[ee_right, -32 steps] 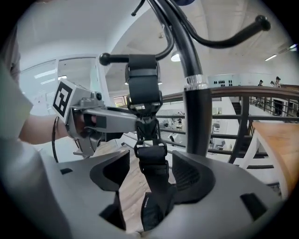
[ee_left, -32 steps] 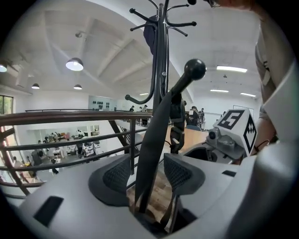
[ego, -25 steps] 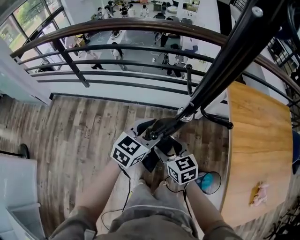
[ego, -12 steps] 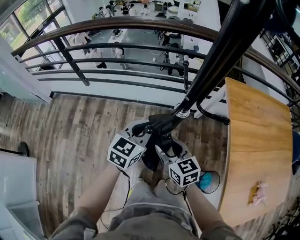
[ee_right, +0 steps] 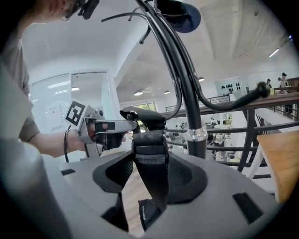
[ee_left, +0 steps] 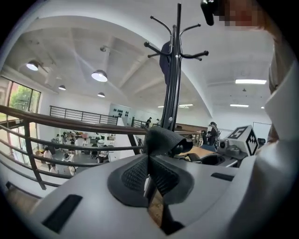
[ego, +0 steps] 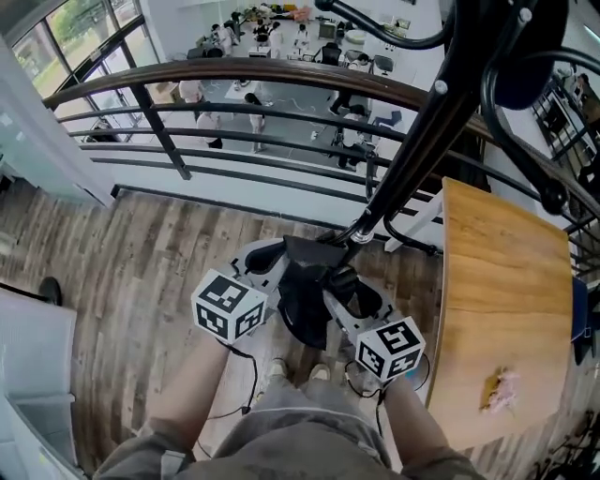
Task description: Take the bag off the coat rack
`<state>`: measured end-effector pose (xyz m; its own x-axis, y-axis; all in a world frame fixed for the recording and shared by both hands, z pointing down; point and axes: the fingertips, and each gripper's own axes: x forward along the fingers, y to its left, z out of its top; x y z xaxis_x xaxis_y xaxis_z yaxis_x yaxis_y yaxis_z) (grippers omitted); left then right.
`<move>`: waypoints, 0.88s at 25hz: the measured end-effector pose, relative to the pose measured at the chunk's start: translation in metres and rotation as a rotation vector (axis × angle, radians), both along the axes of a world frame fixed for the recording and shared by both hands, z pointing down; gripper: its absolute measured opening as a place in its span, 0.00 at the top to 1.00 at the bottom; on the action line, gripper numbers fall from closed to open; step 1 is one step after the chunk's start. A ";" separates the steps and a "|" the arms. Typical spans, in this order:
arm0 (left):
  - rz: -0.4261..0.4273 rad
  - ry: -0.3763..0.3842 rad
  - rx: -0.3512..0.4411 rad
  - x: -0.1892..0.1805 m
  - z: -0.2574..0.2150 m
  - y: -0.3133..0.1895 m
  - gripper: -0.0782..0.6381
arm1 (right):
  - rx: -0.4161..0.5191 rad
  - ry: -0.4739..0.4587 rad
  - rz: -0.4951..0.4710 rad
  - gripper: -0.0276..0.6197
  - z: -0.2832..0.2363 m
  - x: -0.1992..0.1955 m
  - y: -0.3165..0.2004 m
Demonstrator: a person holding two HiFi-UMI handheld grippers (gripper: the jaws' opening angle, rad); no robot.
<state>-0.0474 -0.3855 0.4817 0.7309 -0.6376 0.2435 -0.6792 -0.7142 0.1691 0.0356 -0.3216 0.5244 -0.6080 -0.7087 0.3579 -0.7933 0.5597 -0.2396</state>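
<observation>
A black bag (ego: 305, 298) hangs between my two grippers, just in front of the coat rack's black pole (ego: 412, 159) and its silver collar (ego: 361, 232). My left gripper (ego: 274, 265) is shut on a fold of the bag's black fabric (ee_left: 163, 140); in the left gripper view the pads (ee_left: 135, 175) meet around it. My right gripper (ego: 345, 292) is shut on the bag's black webbing strap (ee_right: 149, 156), which runs down between its pads (ee_right: 180, 175). A dark blue item (ee_right: 180, 14) hangs on an upper hook. Whether the bag touches a hook is hidden.
A wooden table (ego: 502, 300) stands close on the right with a small pink thing (ego: 500, 386) on it. A curved railing (ego: 234, 75) runs behind the rack over a lower hall. A pale cabinet (ego: 33, 361) stands at the left. My feet (ego: 295, 372) are on the plank floor.
Both grippers' jaws have closed on the bag. The grippers have moved apart and nearer to my body, and the bag now hangs spread between them, below the collar.
</observation>
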 end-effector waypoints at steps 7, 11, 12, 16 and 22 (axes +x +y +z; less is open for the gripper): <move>-0.048 0.049 0.037 -0.024 -0.076 0.022 0.86 | 0.045 -0.055 -0.025 0.60 -0.069 -0.003 0.021; -0.093 0.069 0.076 -0.052 -0.112 0.033 0.86 | 0.094 -0.102 -0.040 0.60 -0.109 -0.015 0.027; -0.109 0.075 0.088 -0.060 -0.123 0.037 0.86 | 0.113 -0.111 -0.052 0.60 -0.122 -0.018 0.029; -0.176 0.086 0.137 -0.084 -0.173 0.059 0.86 | 0.186 -0.159 -0.120 0.60 -0.175 -0.028 0.042; -0.274 0.039 0.205 -0.134 -0.219 0.084 0.86 | 0.287 -0.206 -0.260 0.60 -0.227 -0.072 0.045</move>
